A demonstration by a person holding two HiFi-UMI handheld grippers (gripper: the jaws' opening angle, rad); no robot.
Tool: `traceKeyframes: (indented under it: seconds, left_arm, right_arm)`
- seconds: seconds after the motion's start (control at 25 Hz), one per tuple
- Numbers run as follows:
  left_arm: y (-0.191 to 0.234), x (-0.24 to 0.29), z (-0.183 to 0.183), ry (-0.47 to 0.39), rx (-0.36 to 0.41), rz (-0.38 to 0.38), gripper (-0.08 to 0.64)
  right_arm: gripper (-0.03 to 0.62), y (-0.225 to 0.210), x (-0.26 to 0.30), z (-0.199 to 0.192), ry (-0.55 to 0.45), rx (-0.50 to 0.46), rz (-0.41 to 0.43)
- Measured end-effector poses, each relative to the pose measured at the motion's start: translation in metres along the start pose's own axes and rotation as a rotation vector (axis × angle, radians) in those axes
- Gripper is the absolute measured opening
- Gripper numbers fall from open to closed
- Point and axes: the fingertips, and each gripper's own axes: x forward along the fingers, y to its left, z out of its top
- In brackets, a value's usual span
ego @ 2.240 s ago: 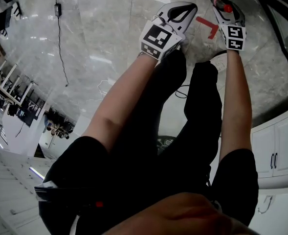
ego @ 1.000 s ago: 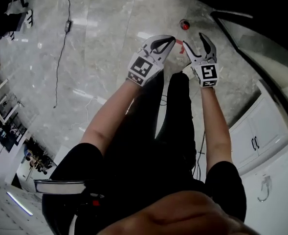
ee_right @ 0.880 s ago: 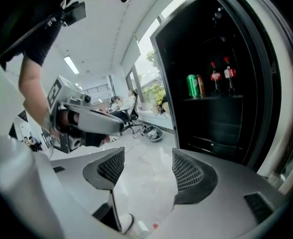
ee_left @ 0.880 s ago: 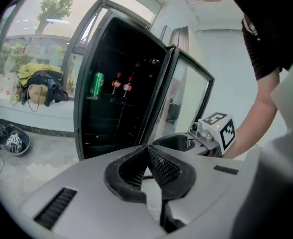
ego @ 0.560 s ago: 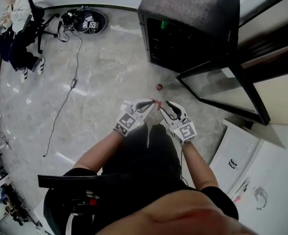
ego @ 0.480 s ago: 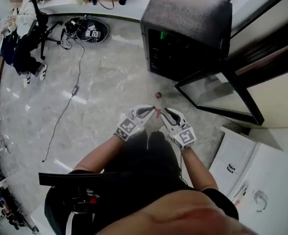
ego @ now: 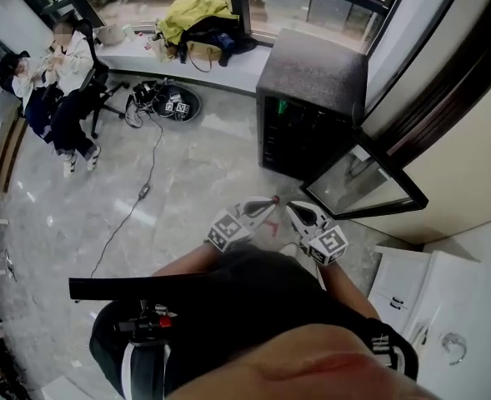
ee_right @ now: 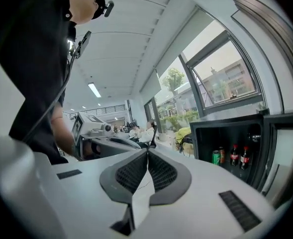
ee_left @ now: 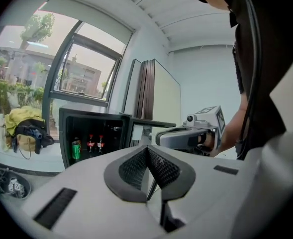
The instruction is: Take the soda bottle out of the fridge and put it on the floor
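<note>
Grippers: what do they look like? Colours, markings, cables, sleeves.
The left gripper and right gripper match: light grey bodies and curved jaws with dark textured pads. Each carries a white cube with black square markers. No cables show. The person wears a black top; forearms bare.

1. Two grippers are showing: the left gripper point(ego: 270, 202) and the right gripper point(ego: 292, 207).
2. One fridge point(ego: 312, 82) is standing with its one door point(ego: 358, 186) hanging open.
3. Two soda bottles point(ee_left: 90, 144) point(ee_left: 100, 144) are standing inside it.
4. One green can point(ee_left: 75, 148) is sitting beside them.
5. Two people point(ego: 68, 57) point(ego: 20, 75) are sitting in the far corner.
</note>
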Motion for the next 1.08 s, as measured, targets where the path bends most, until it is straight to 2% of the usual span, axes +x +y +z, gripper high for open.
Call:
traceKeyframes:
  seconds: [0.16,0.44,0.6,1.08]
  left_arm:
    - [-0.003,-0.005,0.027,-0.045,0.053,-0.005,0.0]
    - [-0.006,-0.017,0.066,-0.102,0.083,-0.013,0.002]
    - [-0.007,-0.021,0.074,-0.113,0.086,-0.014,0.0]
    - [-0.002,-0.027,0.067,-0.089,0.093,-0.001,0.001]
  right_arm:
    - [0.014,0.006,-0.001,0.033,-0.05,-0.072,-0.002]
    - [0.014,0.021,0.003,0.071,-0.103,-0.137,0.01]
    - [0.014,0.025,0.005,0.071,-0.1,-0.174,0.028]
    - [0.014,0.023,0.012,0.064,-0.103,-0.151,0.018]
